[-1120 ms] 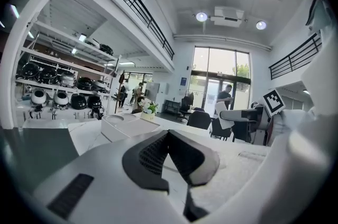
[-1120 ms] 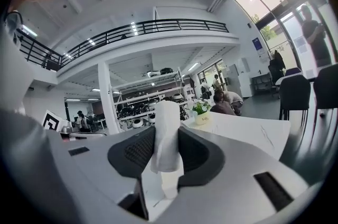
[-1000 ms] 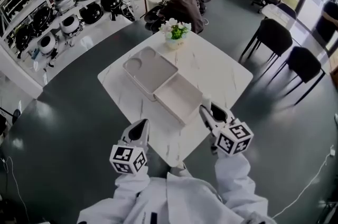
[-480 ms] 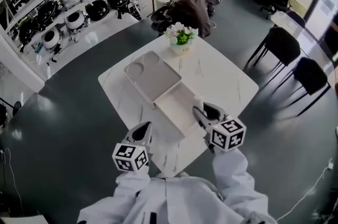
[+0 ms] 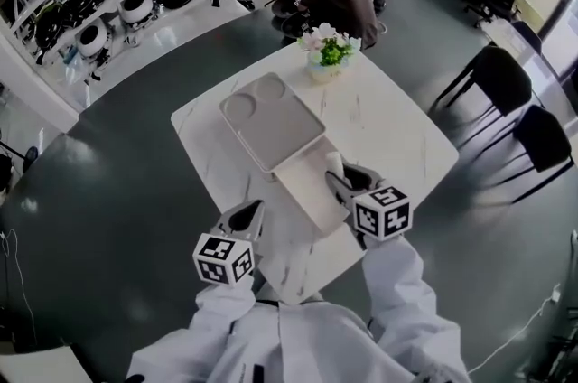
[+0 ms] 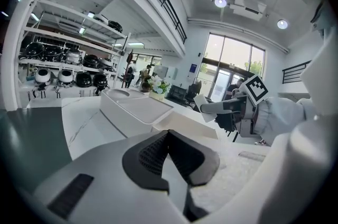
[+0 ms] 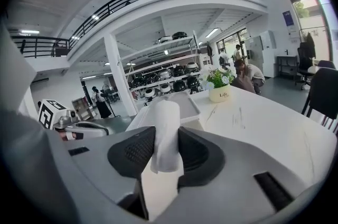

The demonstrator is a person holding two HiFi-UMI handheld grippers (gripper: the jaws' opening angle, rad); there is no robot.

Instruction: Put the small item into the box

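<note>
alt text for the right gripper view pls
The right hand-held gripper grips a small white item upright between its jaws. Beyond lie a white marble table, an open white box and a potted plant.

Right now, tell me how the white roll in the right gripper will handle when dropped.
The white roll looks soft: the right gripper seems to pinch it in, so it likely squashes, not cracks. It stands up unsupported, so probably light and fairly firm. Being rounded, it may roll in the box.
</note>
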